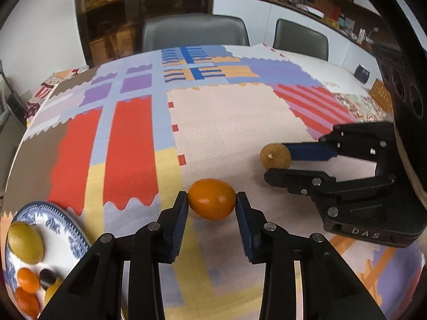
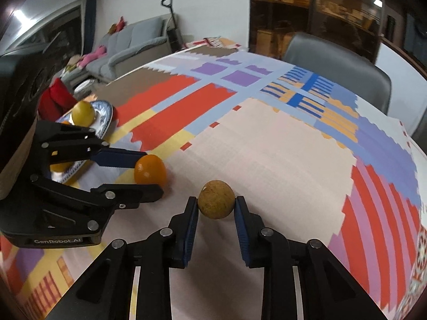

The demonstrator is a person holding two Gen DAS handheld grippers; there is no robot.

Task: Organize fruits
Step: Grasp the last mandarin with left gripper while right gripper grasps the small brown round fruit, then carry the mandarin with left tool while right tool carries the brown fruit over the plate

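My left gripper (image 1: pixel 211 202) is shut on an orange fruit (image 1: pixel 212 198), held at its fingertips just above the patterned tablecloth; it also shows in the right wrist view (image 2: pixel 150 172). My right gripper (image 2: pixel 216 203) is shut on a round tan-brown fruit (image 2: pixel 216 203), which also shows in the left wrist view (image 1: pixel 275 156). The two grippers are side by side, the right one to the right of the left. A blue-and-white plate (image 1: pixel 57 220) at the lower left holds a yellow-green fruit (image 1: pixel 26 242), small orange fruits (image 1: pixel 28 280) and a dark one (image 1: pixel 47 278).
The table wears a colourful patchwork cloth (image 1: pixel 229 122). Two grey chairs (image 1: pixel 194 32) stand at its far side. A dark round pot (image 1: pixel 362 73) sits at the far right. A red cushion (image 2: pixel 57 97) and a sofa (image 2: pixel 128 50) lie beyond the plate (image 2: pixel 102 118).
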